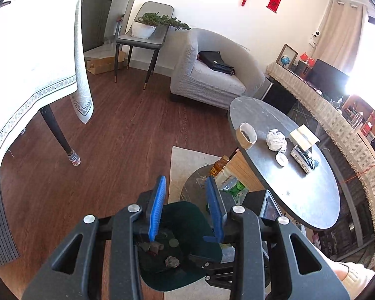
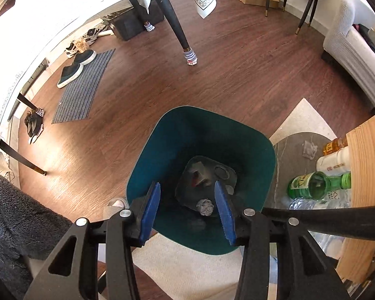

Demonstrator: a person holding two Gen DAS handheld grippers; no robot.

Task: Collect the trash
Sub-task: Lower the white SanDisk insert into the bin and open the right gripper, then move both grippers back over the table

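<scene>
A dark green trash bin [image 2: 252, 145] stands on the floor, also in the left wrist view [image 1: 195, 220]. Crumpled paper [image 2: 205, 207] and other scraps [image 2: 200, 172] lie at its bottom. My right gripper [image 2: 188, 195] is open and empty right above the bin's mouth. My left gripper [image 1: 186, 192] is open and empty, above the bin's far side. On the round dark table [image 1: 310, 195] to the right sit a paper cup [image 1: 246, 135], a crumpled white paper ball [image 1: 276, 138], a small white cap [image 1: 281, 159] and a wrapped packet [image 1: 303, 158].
A low grey shelf [image 2: 287, 147] beside the bin holds a green bottle [image 2: 312, 183], an amber bottle [image 2: 333, 145] and a white bottle [image 2: 335, 165]. A grey armchair [image 1: 212, 80], a cloth-covered table [image 1: 30, 57] and a plant stand [image 1: 140, 40] stand around the wood floor.
</scene>
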